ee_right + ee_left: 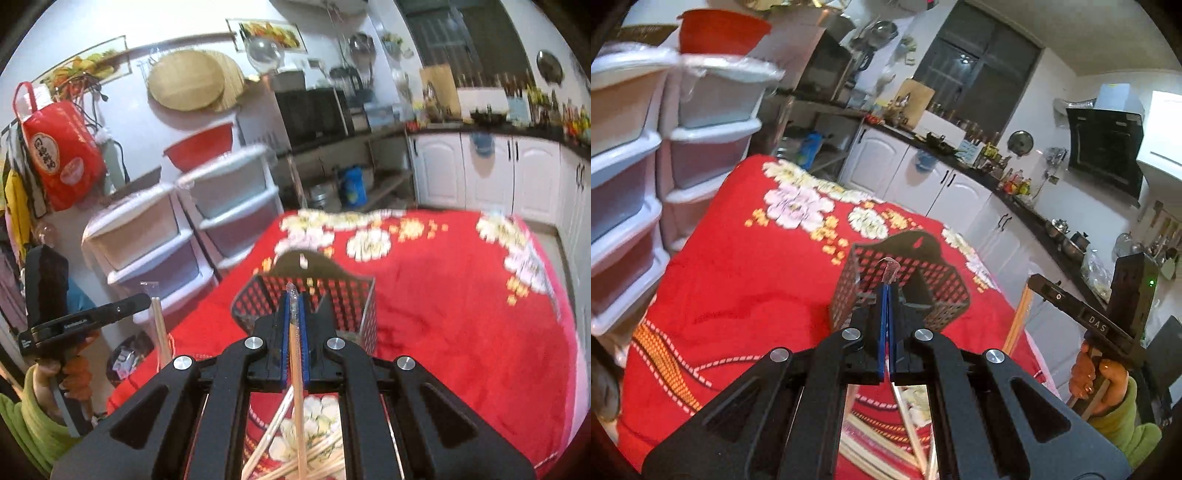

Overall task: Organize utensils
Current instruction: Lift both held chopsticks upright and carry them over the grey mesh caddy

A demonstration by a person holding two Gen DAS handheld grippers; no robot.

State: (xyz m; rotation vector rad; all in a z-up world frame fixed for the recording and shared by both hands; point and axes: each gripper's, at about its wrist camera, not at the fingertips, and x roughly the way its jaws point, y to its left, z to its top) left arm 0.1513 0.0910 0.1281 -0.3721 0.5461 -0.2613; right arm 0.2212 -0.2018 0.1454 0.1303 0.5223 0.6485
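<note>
A: Where's the wrapped chopstick [295, 350]?

B: Center of the right wrist view, pinched between the right gripper's [294, 295] blue pads, long axis running from lower frame toward the black mesh basket [354, 295], wrapper tip forward.

A: The other tool?

B: The left gripper [887, 291] is pressed together on a clear-wrapped chopstick [889, 271] too, tip toward the same basket.

A: Anything inside the basket?

B: Can't tell. More loose chopsticks [314, 458] lie on the red floral cloth [461, 314] at the bottom edge; too overlapped to count.

loose chopsticks [295, 461] cut off by bottom edge.
</note>
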